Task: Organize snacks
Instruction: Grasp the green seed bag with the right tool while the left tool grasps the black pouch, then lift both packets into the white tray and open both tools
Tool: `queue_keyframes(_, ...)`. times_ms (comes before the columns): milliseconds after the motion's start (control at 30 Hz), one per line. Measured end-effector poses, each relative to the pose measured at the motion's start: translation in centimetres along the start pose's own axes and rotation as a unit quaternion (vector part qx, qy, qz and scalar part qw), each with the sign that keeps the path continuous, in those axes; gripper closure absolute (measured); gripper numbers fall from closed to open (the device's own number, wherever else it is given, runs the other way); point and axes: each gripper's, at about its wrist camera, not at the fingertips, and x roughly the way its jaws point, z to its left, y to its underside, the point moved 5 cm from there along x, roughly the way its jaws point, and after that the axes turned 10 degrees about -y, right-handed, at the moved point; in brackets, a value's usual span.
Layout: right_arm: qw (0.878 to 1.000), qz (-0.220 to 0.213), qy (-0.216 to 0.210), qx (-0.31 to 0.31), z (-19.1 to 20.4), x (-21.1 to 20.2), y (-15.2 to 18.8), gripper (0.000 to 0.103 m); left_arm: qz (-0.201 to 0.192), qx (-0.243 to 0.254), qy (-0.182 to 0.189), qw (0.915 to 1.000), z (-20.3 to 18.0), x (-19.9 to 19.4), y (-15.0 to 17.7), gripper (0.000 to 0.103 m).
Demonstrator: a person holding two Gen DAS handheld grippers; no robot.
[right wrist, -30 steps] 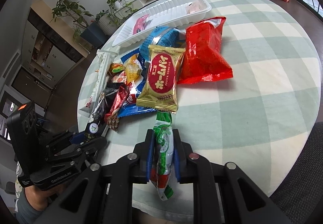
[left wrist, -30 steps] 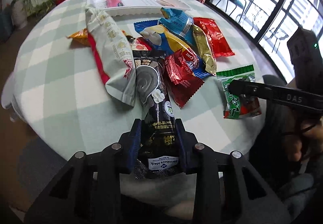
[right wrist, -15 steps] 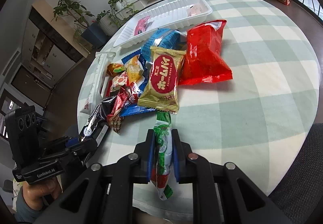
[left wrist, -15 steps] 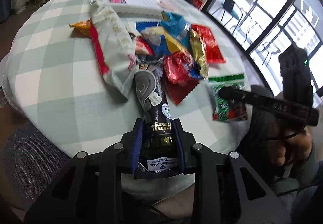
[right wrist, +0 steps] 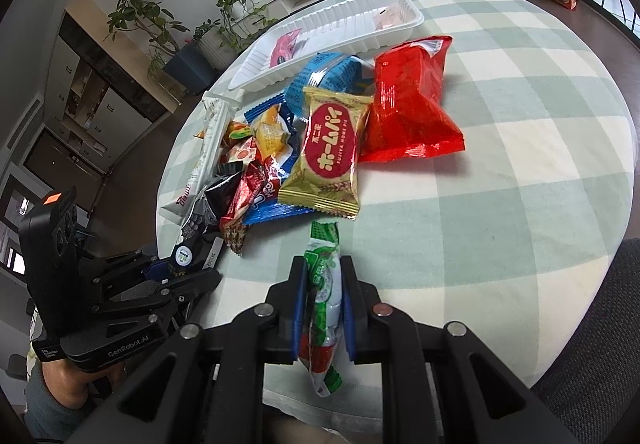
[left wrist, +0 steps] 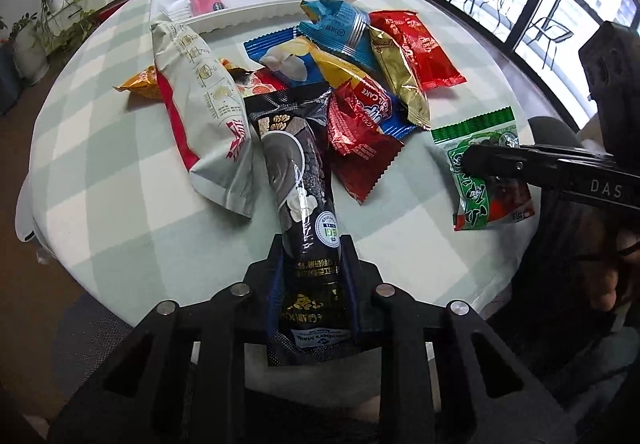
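Near the snack pile (left wrist: 320,55) on the tabletop (left wrist: 120,203), the left gripper (left wrist: 310,264) has just been closing its jaws, now clenched on the black packet (left wrist: 298,179). Beside the pile, the right gripper (right wrist: 324,276) grips the green packet (right wrist: 326,284).

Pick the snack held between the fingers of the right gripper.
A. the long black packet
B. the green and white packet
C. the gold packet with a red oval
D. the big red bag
B: the right gripper is closed on the green and white packet, its fingers pressing both sides.
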Motion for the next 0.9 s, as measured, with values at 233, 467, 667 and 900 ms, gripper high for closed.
queue_keyframes(233, 1.000, -0.010, -0.003, -0.004, 0.0, -0.5, -0.1, 0.086, -0.014, -0.049, 0.045, 0.9977, 0.9, -0.6, 1.0, 0.082)
queue_keyframes(467, 0.999, -0.029, -0.015, -0.008, 0.5, -1.4, -0.6, 0.088, -0.037, -0.115, 0.116, 0.9859, 2.1, -2.5, 1.7, 0.082)
queue_keyframes(667, 0.999, -0.032, -0.023, -0.006, 0.6, -1.8, -0.8, 0.089, -0.074, -0.128, 0.138, 0.9794, 2.0, -4.9, 0.8, 0.082)
queue_keyframes(900, 0.998, -0.050, -0.046, 0.008, 0.3, -3.3, -1.7, 0.089, -0.107, -0.139, 0.169, 0.9698, 2.4, -7.7, -0.8, 0.082)
